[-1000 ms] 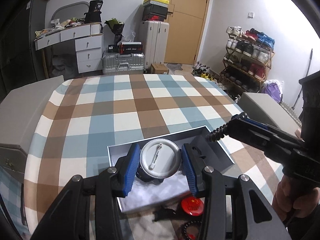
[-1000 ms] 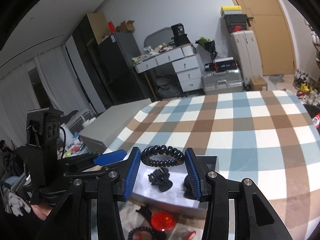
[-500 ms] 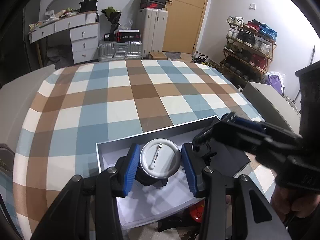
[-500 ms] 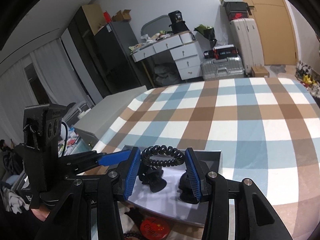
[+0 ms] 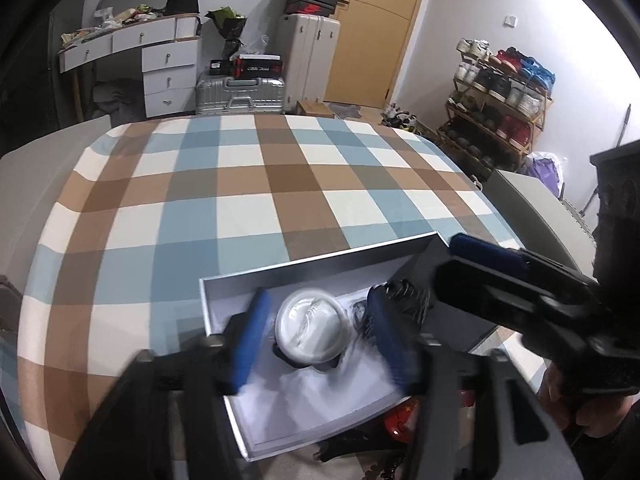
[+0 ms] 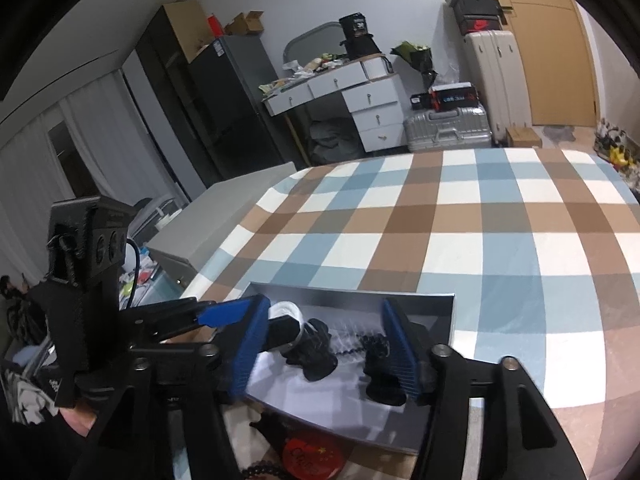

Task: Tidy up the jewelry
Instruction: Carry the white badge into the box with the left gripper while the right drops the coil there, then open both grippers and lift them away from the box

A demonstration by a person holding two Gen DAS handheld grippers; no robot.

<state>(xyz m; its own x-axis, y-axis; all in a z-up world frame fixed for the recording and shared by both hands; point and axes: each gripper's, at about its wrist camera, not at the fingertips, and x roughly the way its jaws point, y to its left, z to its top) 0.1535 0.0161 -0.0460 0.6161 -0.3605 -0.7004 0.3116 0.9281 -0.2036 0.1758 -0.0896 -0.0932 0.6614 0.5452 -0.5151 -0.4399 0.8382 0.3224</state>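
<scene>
Since the last frame both my grippers have let go. Left gripper point(image 5: 320, 338) now spread wide, the round badge point(image 5: 310, 330) lying loose between its pads in the tray point(image 5: 320, 266). Right gripper point(image 6: 326, 350) also released; the coiled hair tie point(image 6: 352, 344), blurred, sits in the tray beside a black clip point(image 6: 314, 354).

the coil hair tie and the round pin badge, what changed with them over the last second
Both grippers opened over the grey box. The right gripper let the black coil hair tie drop among the black clips; the left gripper spread away from the round badge, which appears released, though blur hides whether it has landed. The red badge outside the box stayed put.
</scene>
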